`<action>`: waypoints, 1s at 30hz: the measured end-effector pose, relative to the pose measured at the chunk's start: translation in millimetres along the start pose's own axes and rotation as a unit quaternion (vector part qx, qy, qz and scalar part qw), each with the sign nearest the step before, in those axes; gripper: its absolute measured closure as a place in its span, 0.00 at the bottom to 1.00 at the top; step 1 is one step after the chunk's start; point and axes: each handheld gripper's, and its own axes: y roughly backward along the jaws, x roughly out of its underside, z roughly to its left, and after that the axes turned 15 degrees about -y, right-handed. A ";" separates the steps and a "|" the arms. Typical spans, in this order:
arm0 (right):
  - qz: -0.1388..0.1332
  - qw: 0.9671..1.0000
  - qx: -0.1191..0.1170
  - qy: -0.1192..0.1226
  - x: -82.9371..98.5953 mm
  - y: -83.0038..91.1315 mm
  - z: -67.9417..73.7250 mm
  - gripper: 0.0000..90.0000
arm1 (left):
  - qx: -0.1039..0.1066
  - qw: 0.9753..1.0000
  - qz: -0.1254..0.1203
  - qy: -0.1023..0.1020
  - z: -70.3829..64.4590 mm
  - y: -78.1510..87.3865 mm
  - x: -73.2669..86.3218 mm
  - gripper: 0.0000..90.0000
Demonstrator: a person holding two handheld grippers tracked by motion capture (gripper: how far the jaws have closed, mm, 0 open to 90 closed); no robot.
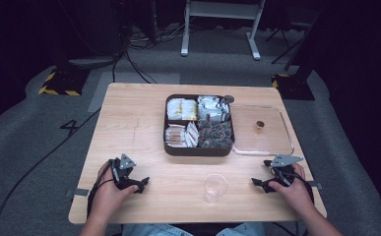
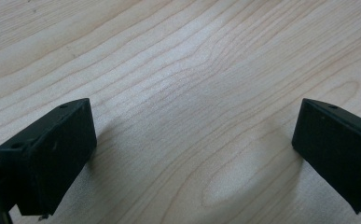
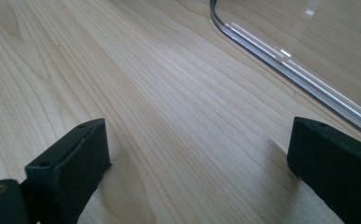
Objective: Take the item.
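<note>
On the near edge of the counter (image 1: pixel 139 123) both tools rest with their jaws spread wide and nothing between them: the left tool (image 1: pixel 140 184) at the near left, the right tool (image 1: pixel 258 183) at the near right. Between them, a little closer to the right tool, stands a clear plastic cup (image 1: pixel 215 187), upright and empty as far as the high view lets me judge. It lies to the left of the right tool and to the right of the left one, with bare wood on both sides, so neither hand has anything in its way. Farther off, mid-counter, sits a dark box (image 1: pixel 199 149) with 4 compartments of wrapped packets, and touching its right side lies a clear lid (image 1: pixel 286 132), flat on the wood, with a small brown knob on it. From the right gripper view the lid's (image 3: pixel 281 60) rounded corner lies just beyond the jaws, apart from them.
</note>
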 end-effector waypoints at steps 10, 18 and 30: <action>-0.003 1.000 0.005 0.000 0.5 0.2 0.9 0.07 | -0.005 1.000 0.009 0.017 5.7 11.6 -3.2 0.35; -0.006 1.000 0.007 -0.003 2.5 2.2 2.4 0.10 | 0.015 0.999 -0.019 0.022 1.0 26.8 -22.1 0.38; -0.006 1.000 0.003 -0.003 1.0 1.0 1.4 0.10 | 0.040 0.998 -0.042 0.012 -13.1 55.3 -49.9 0.37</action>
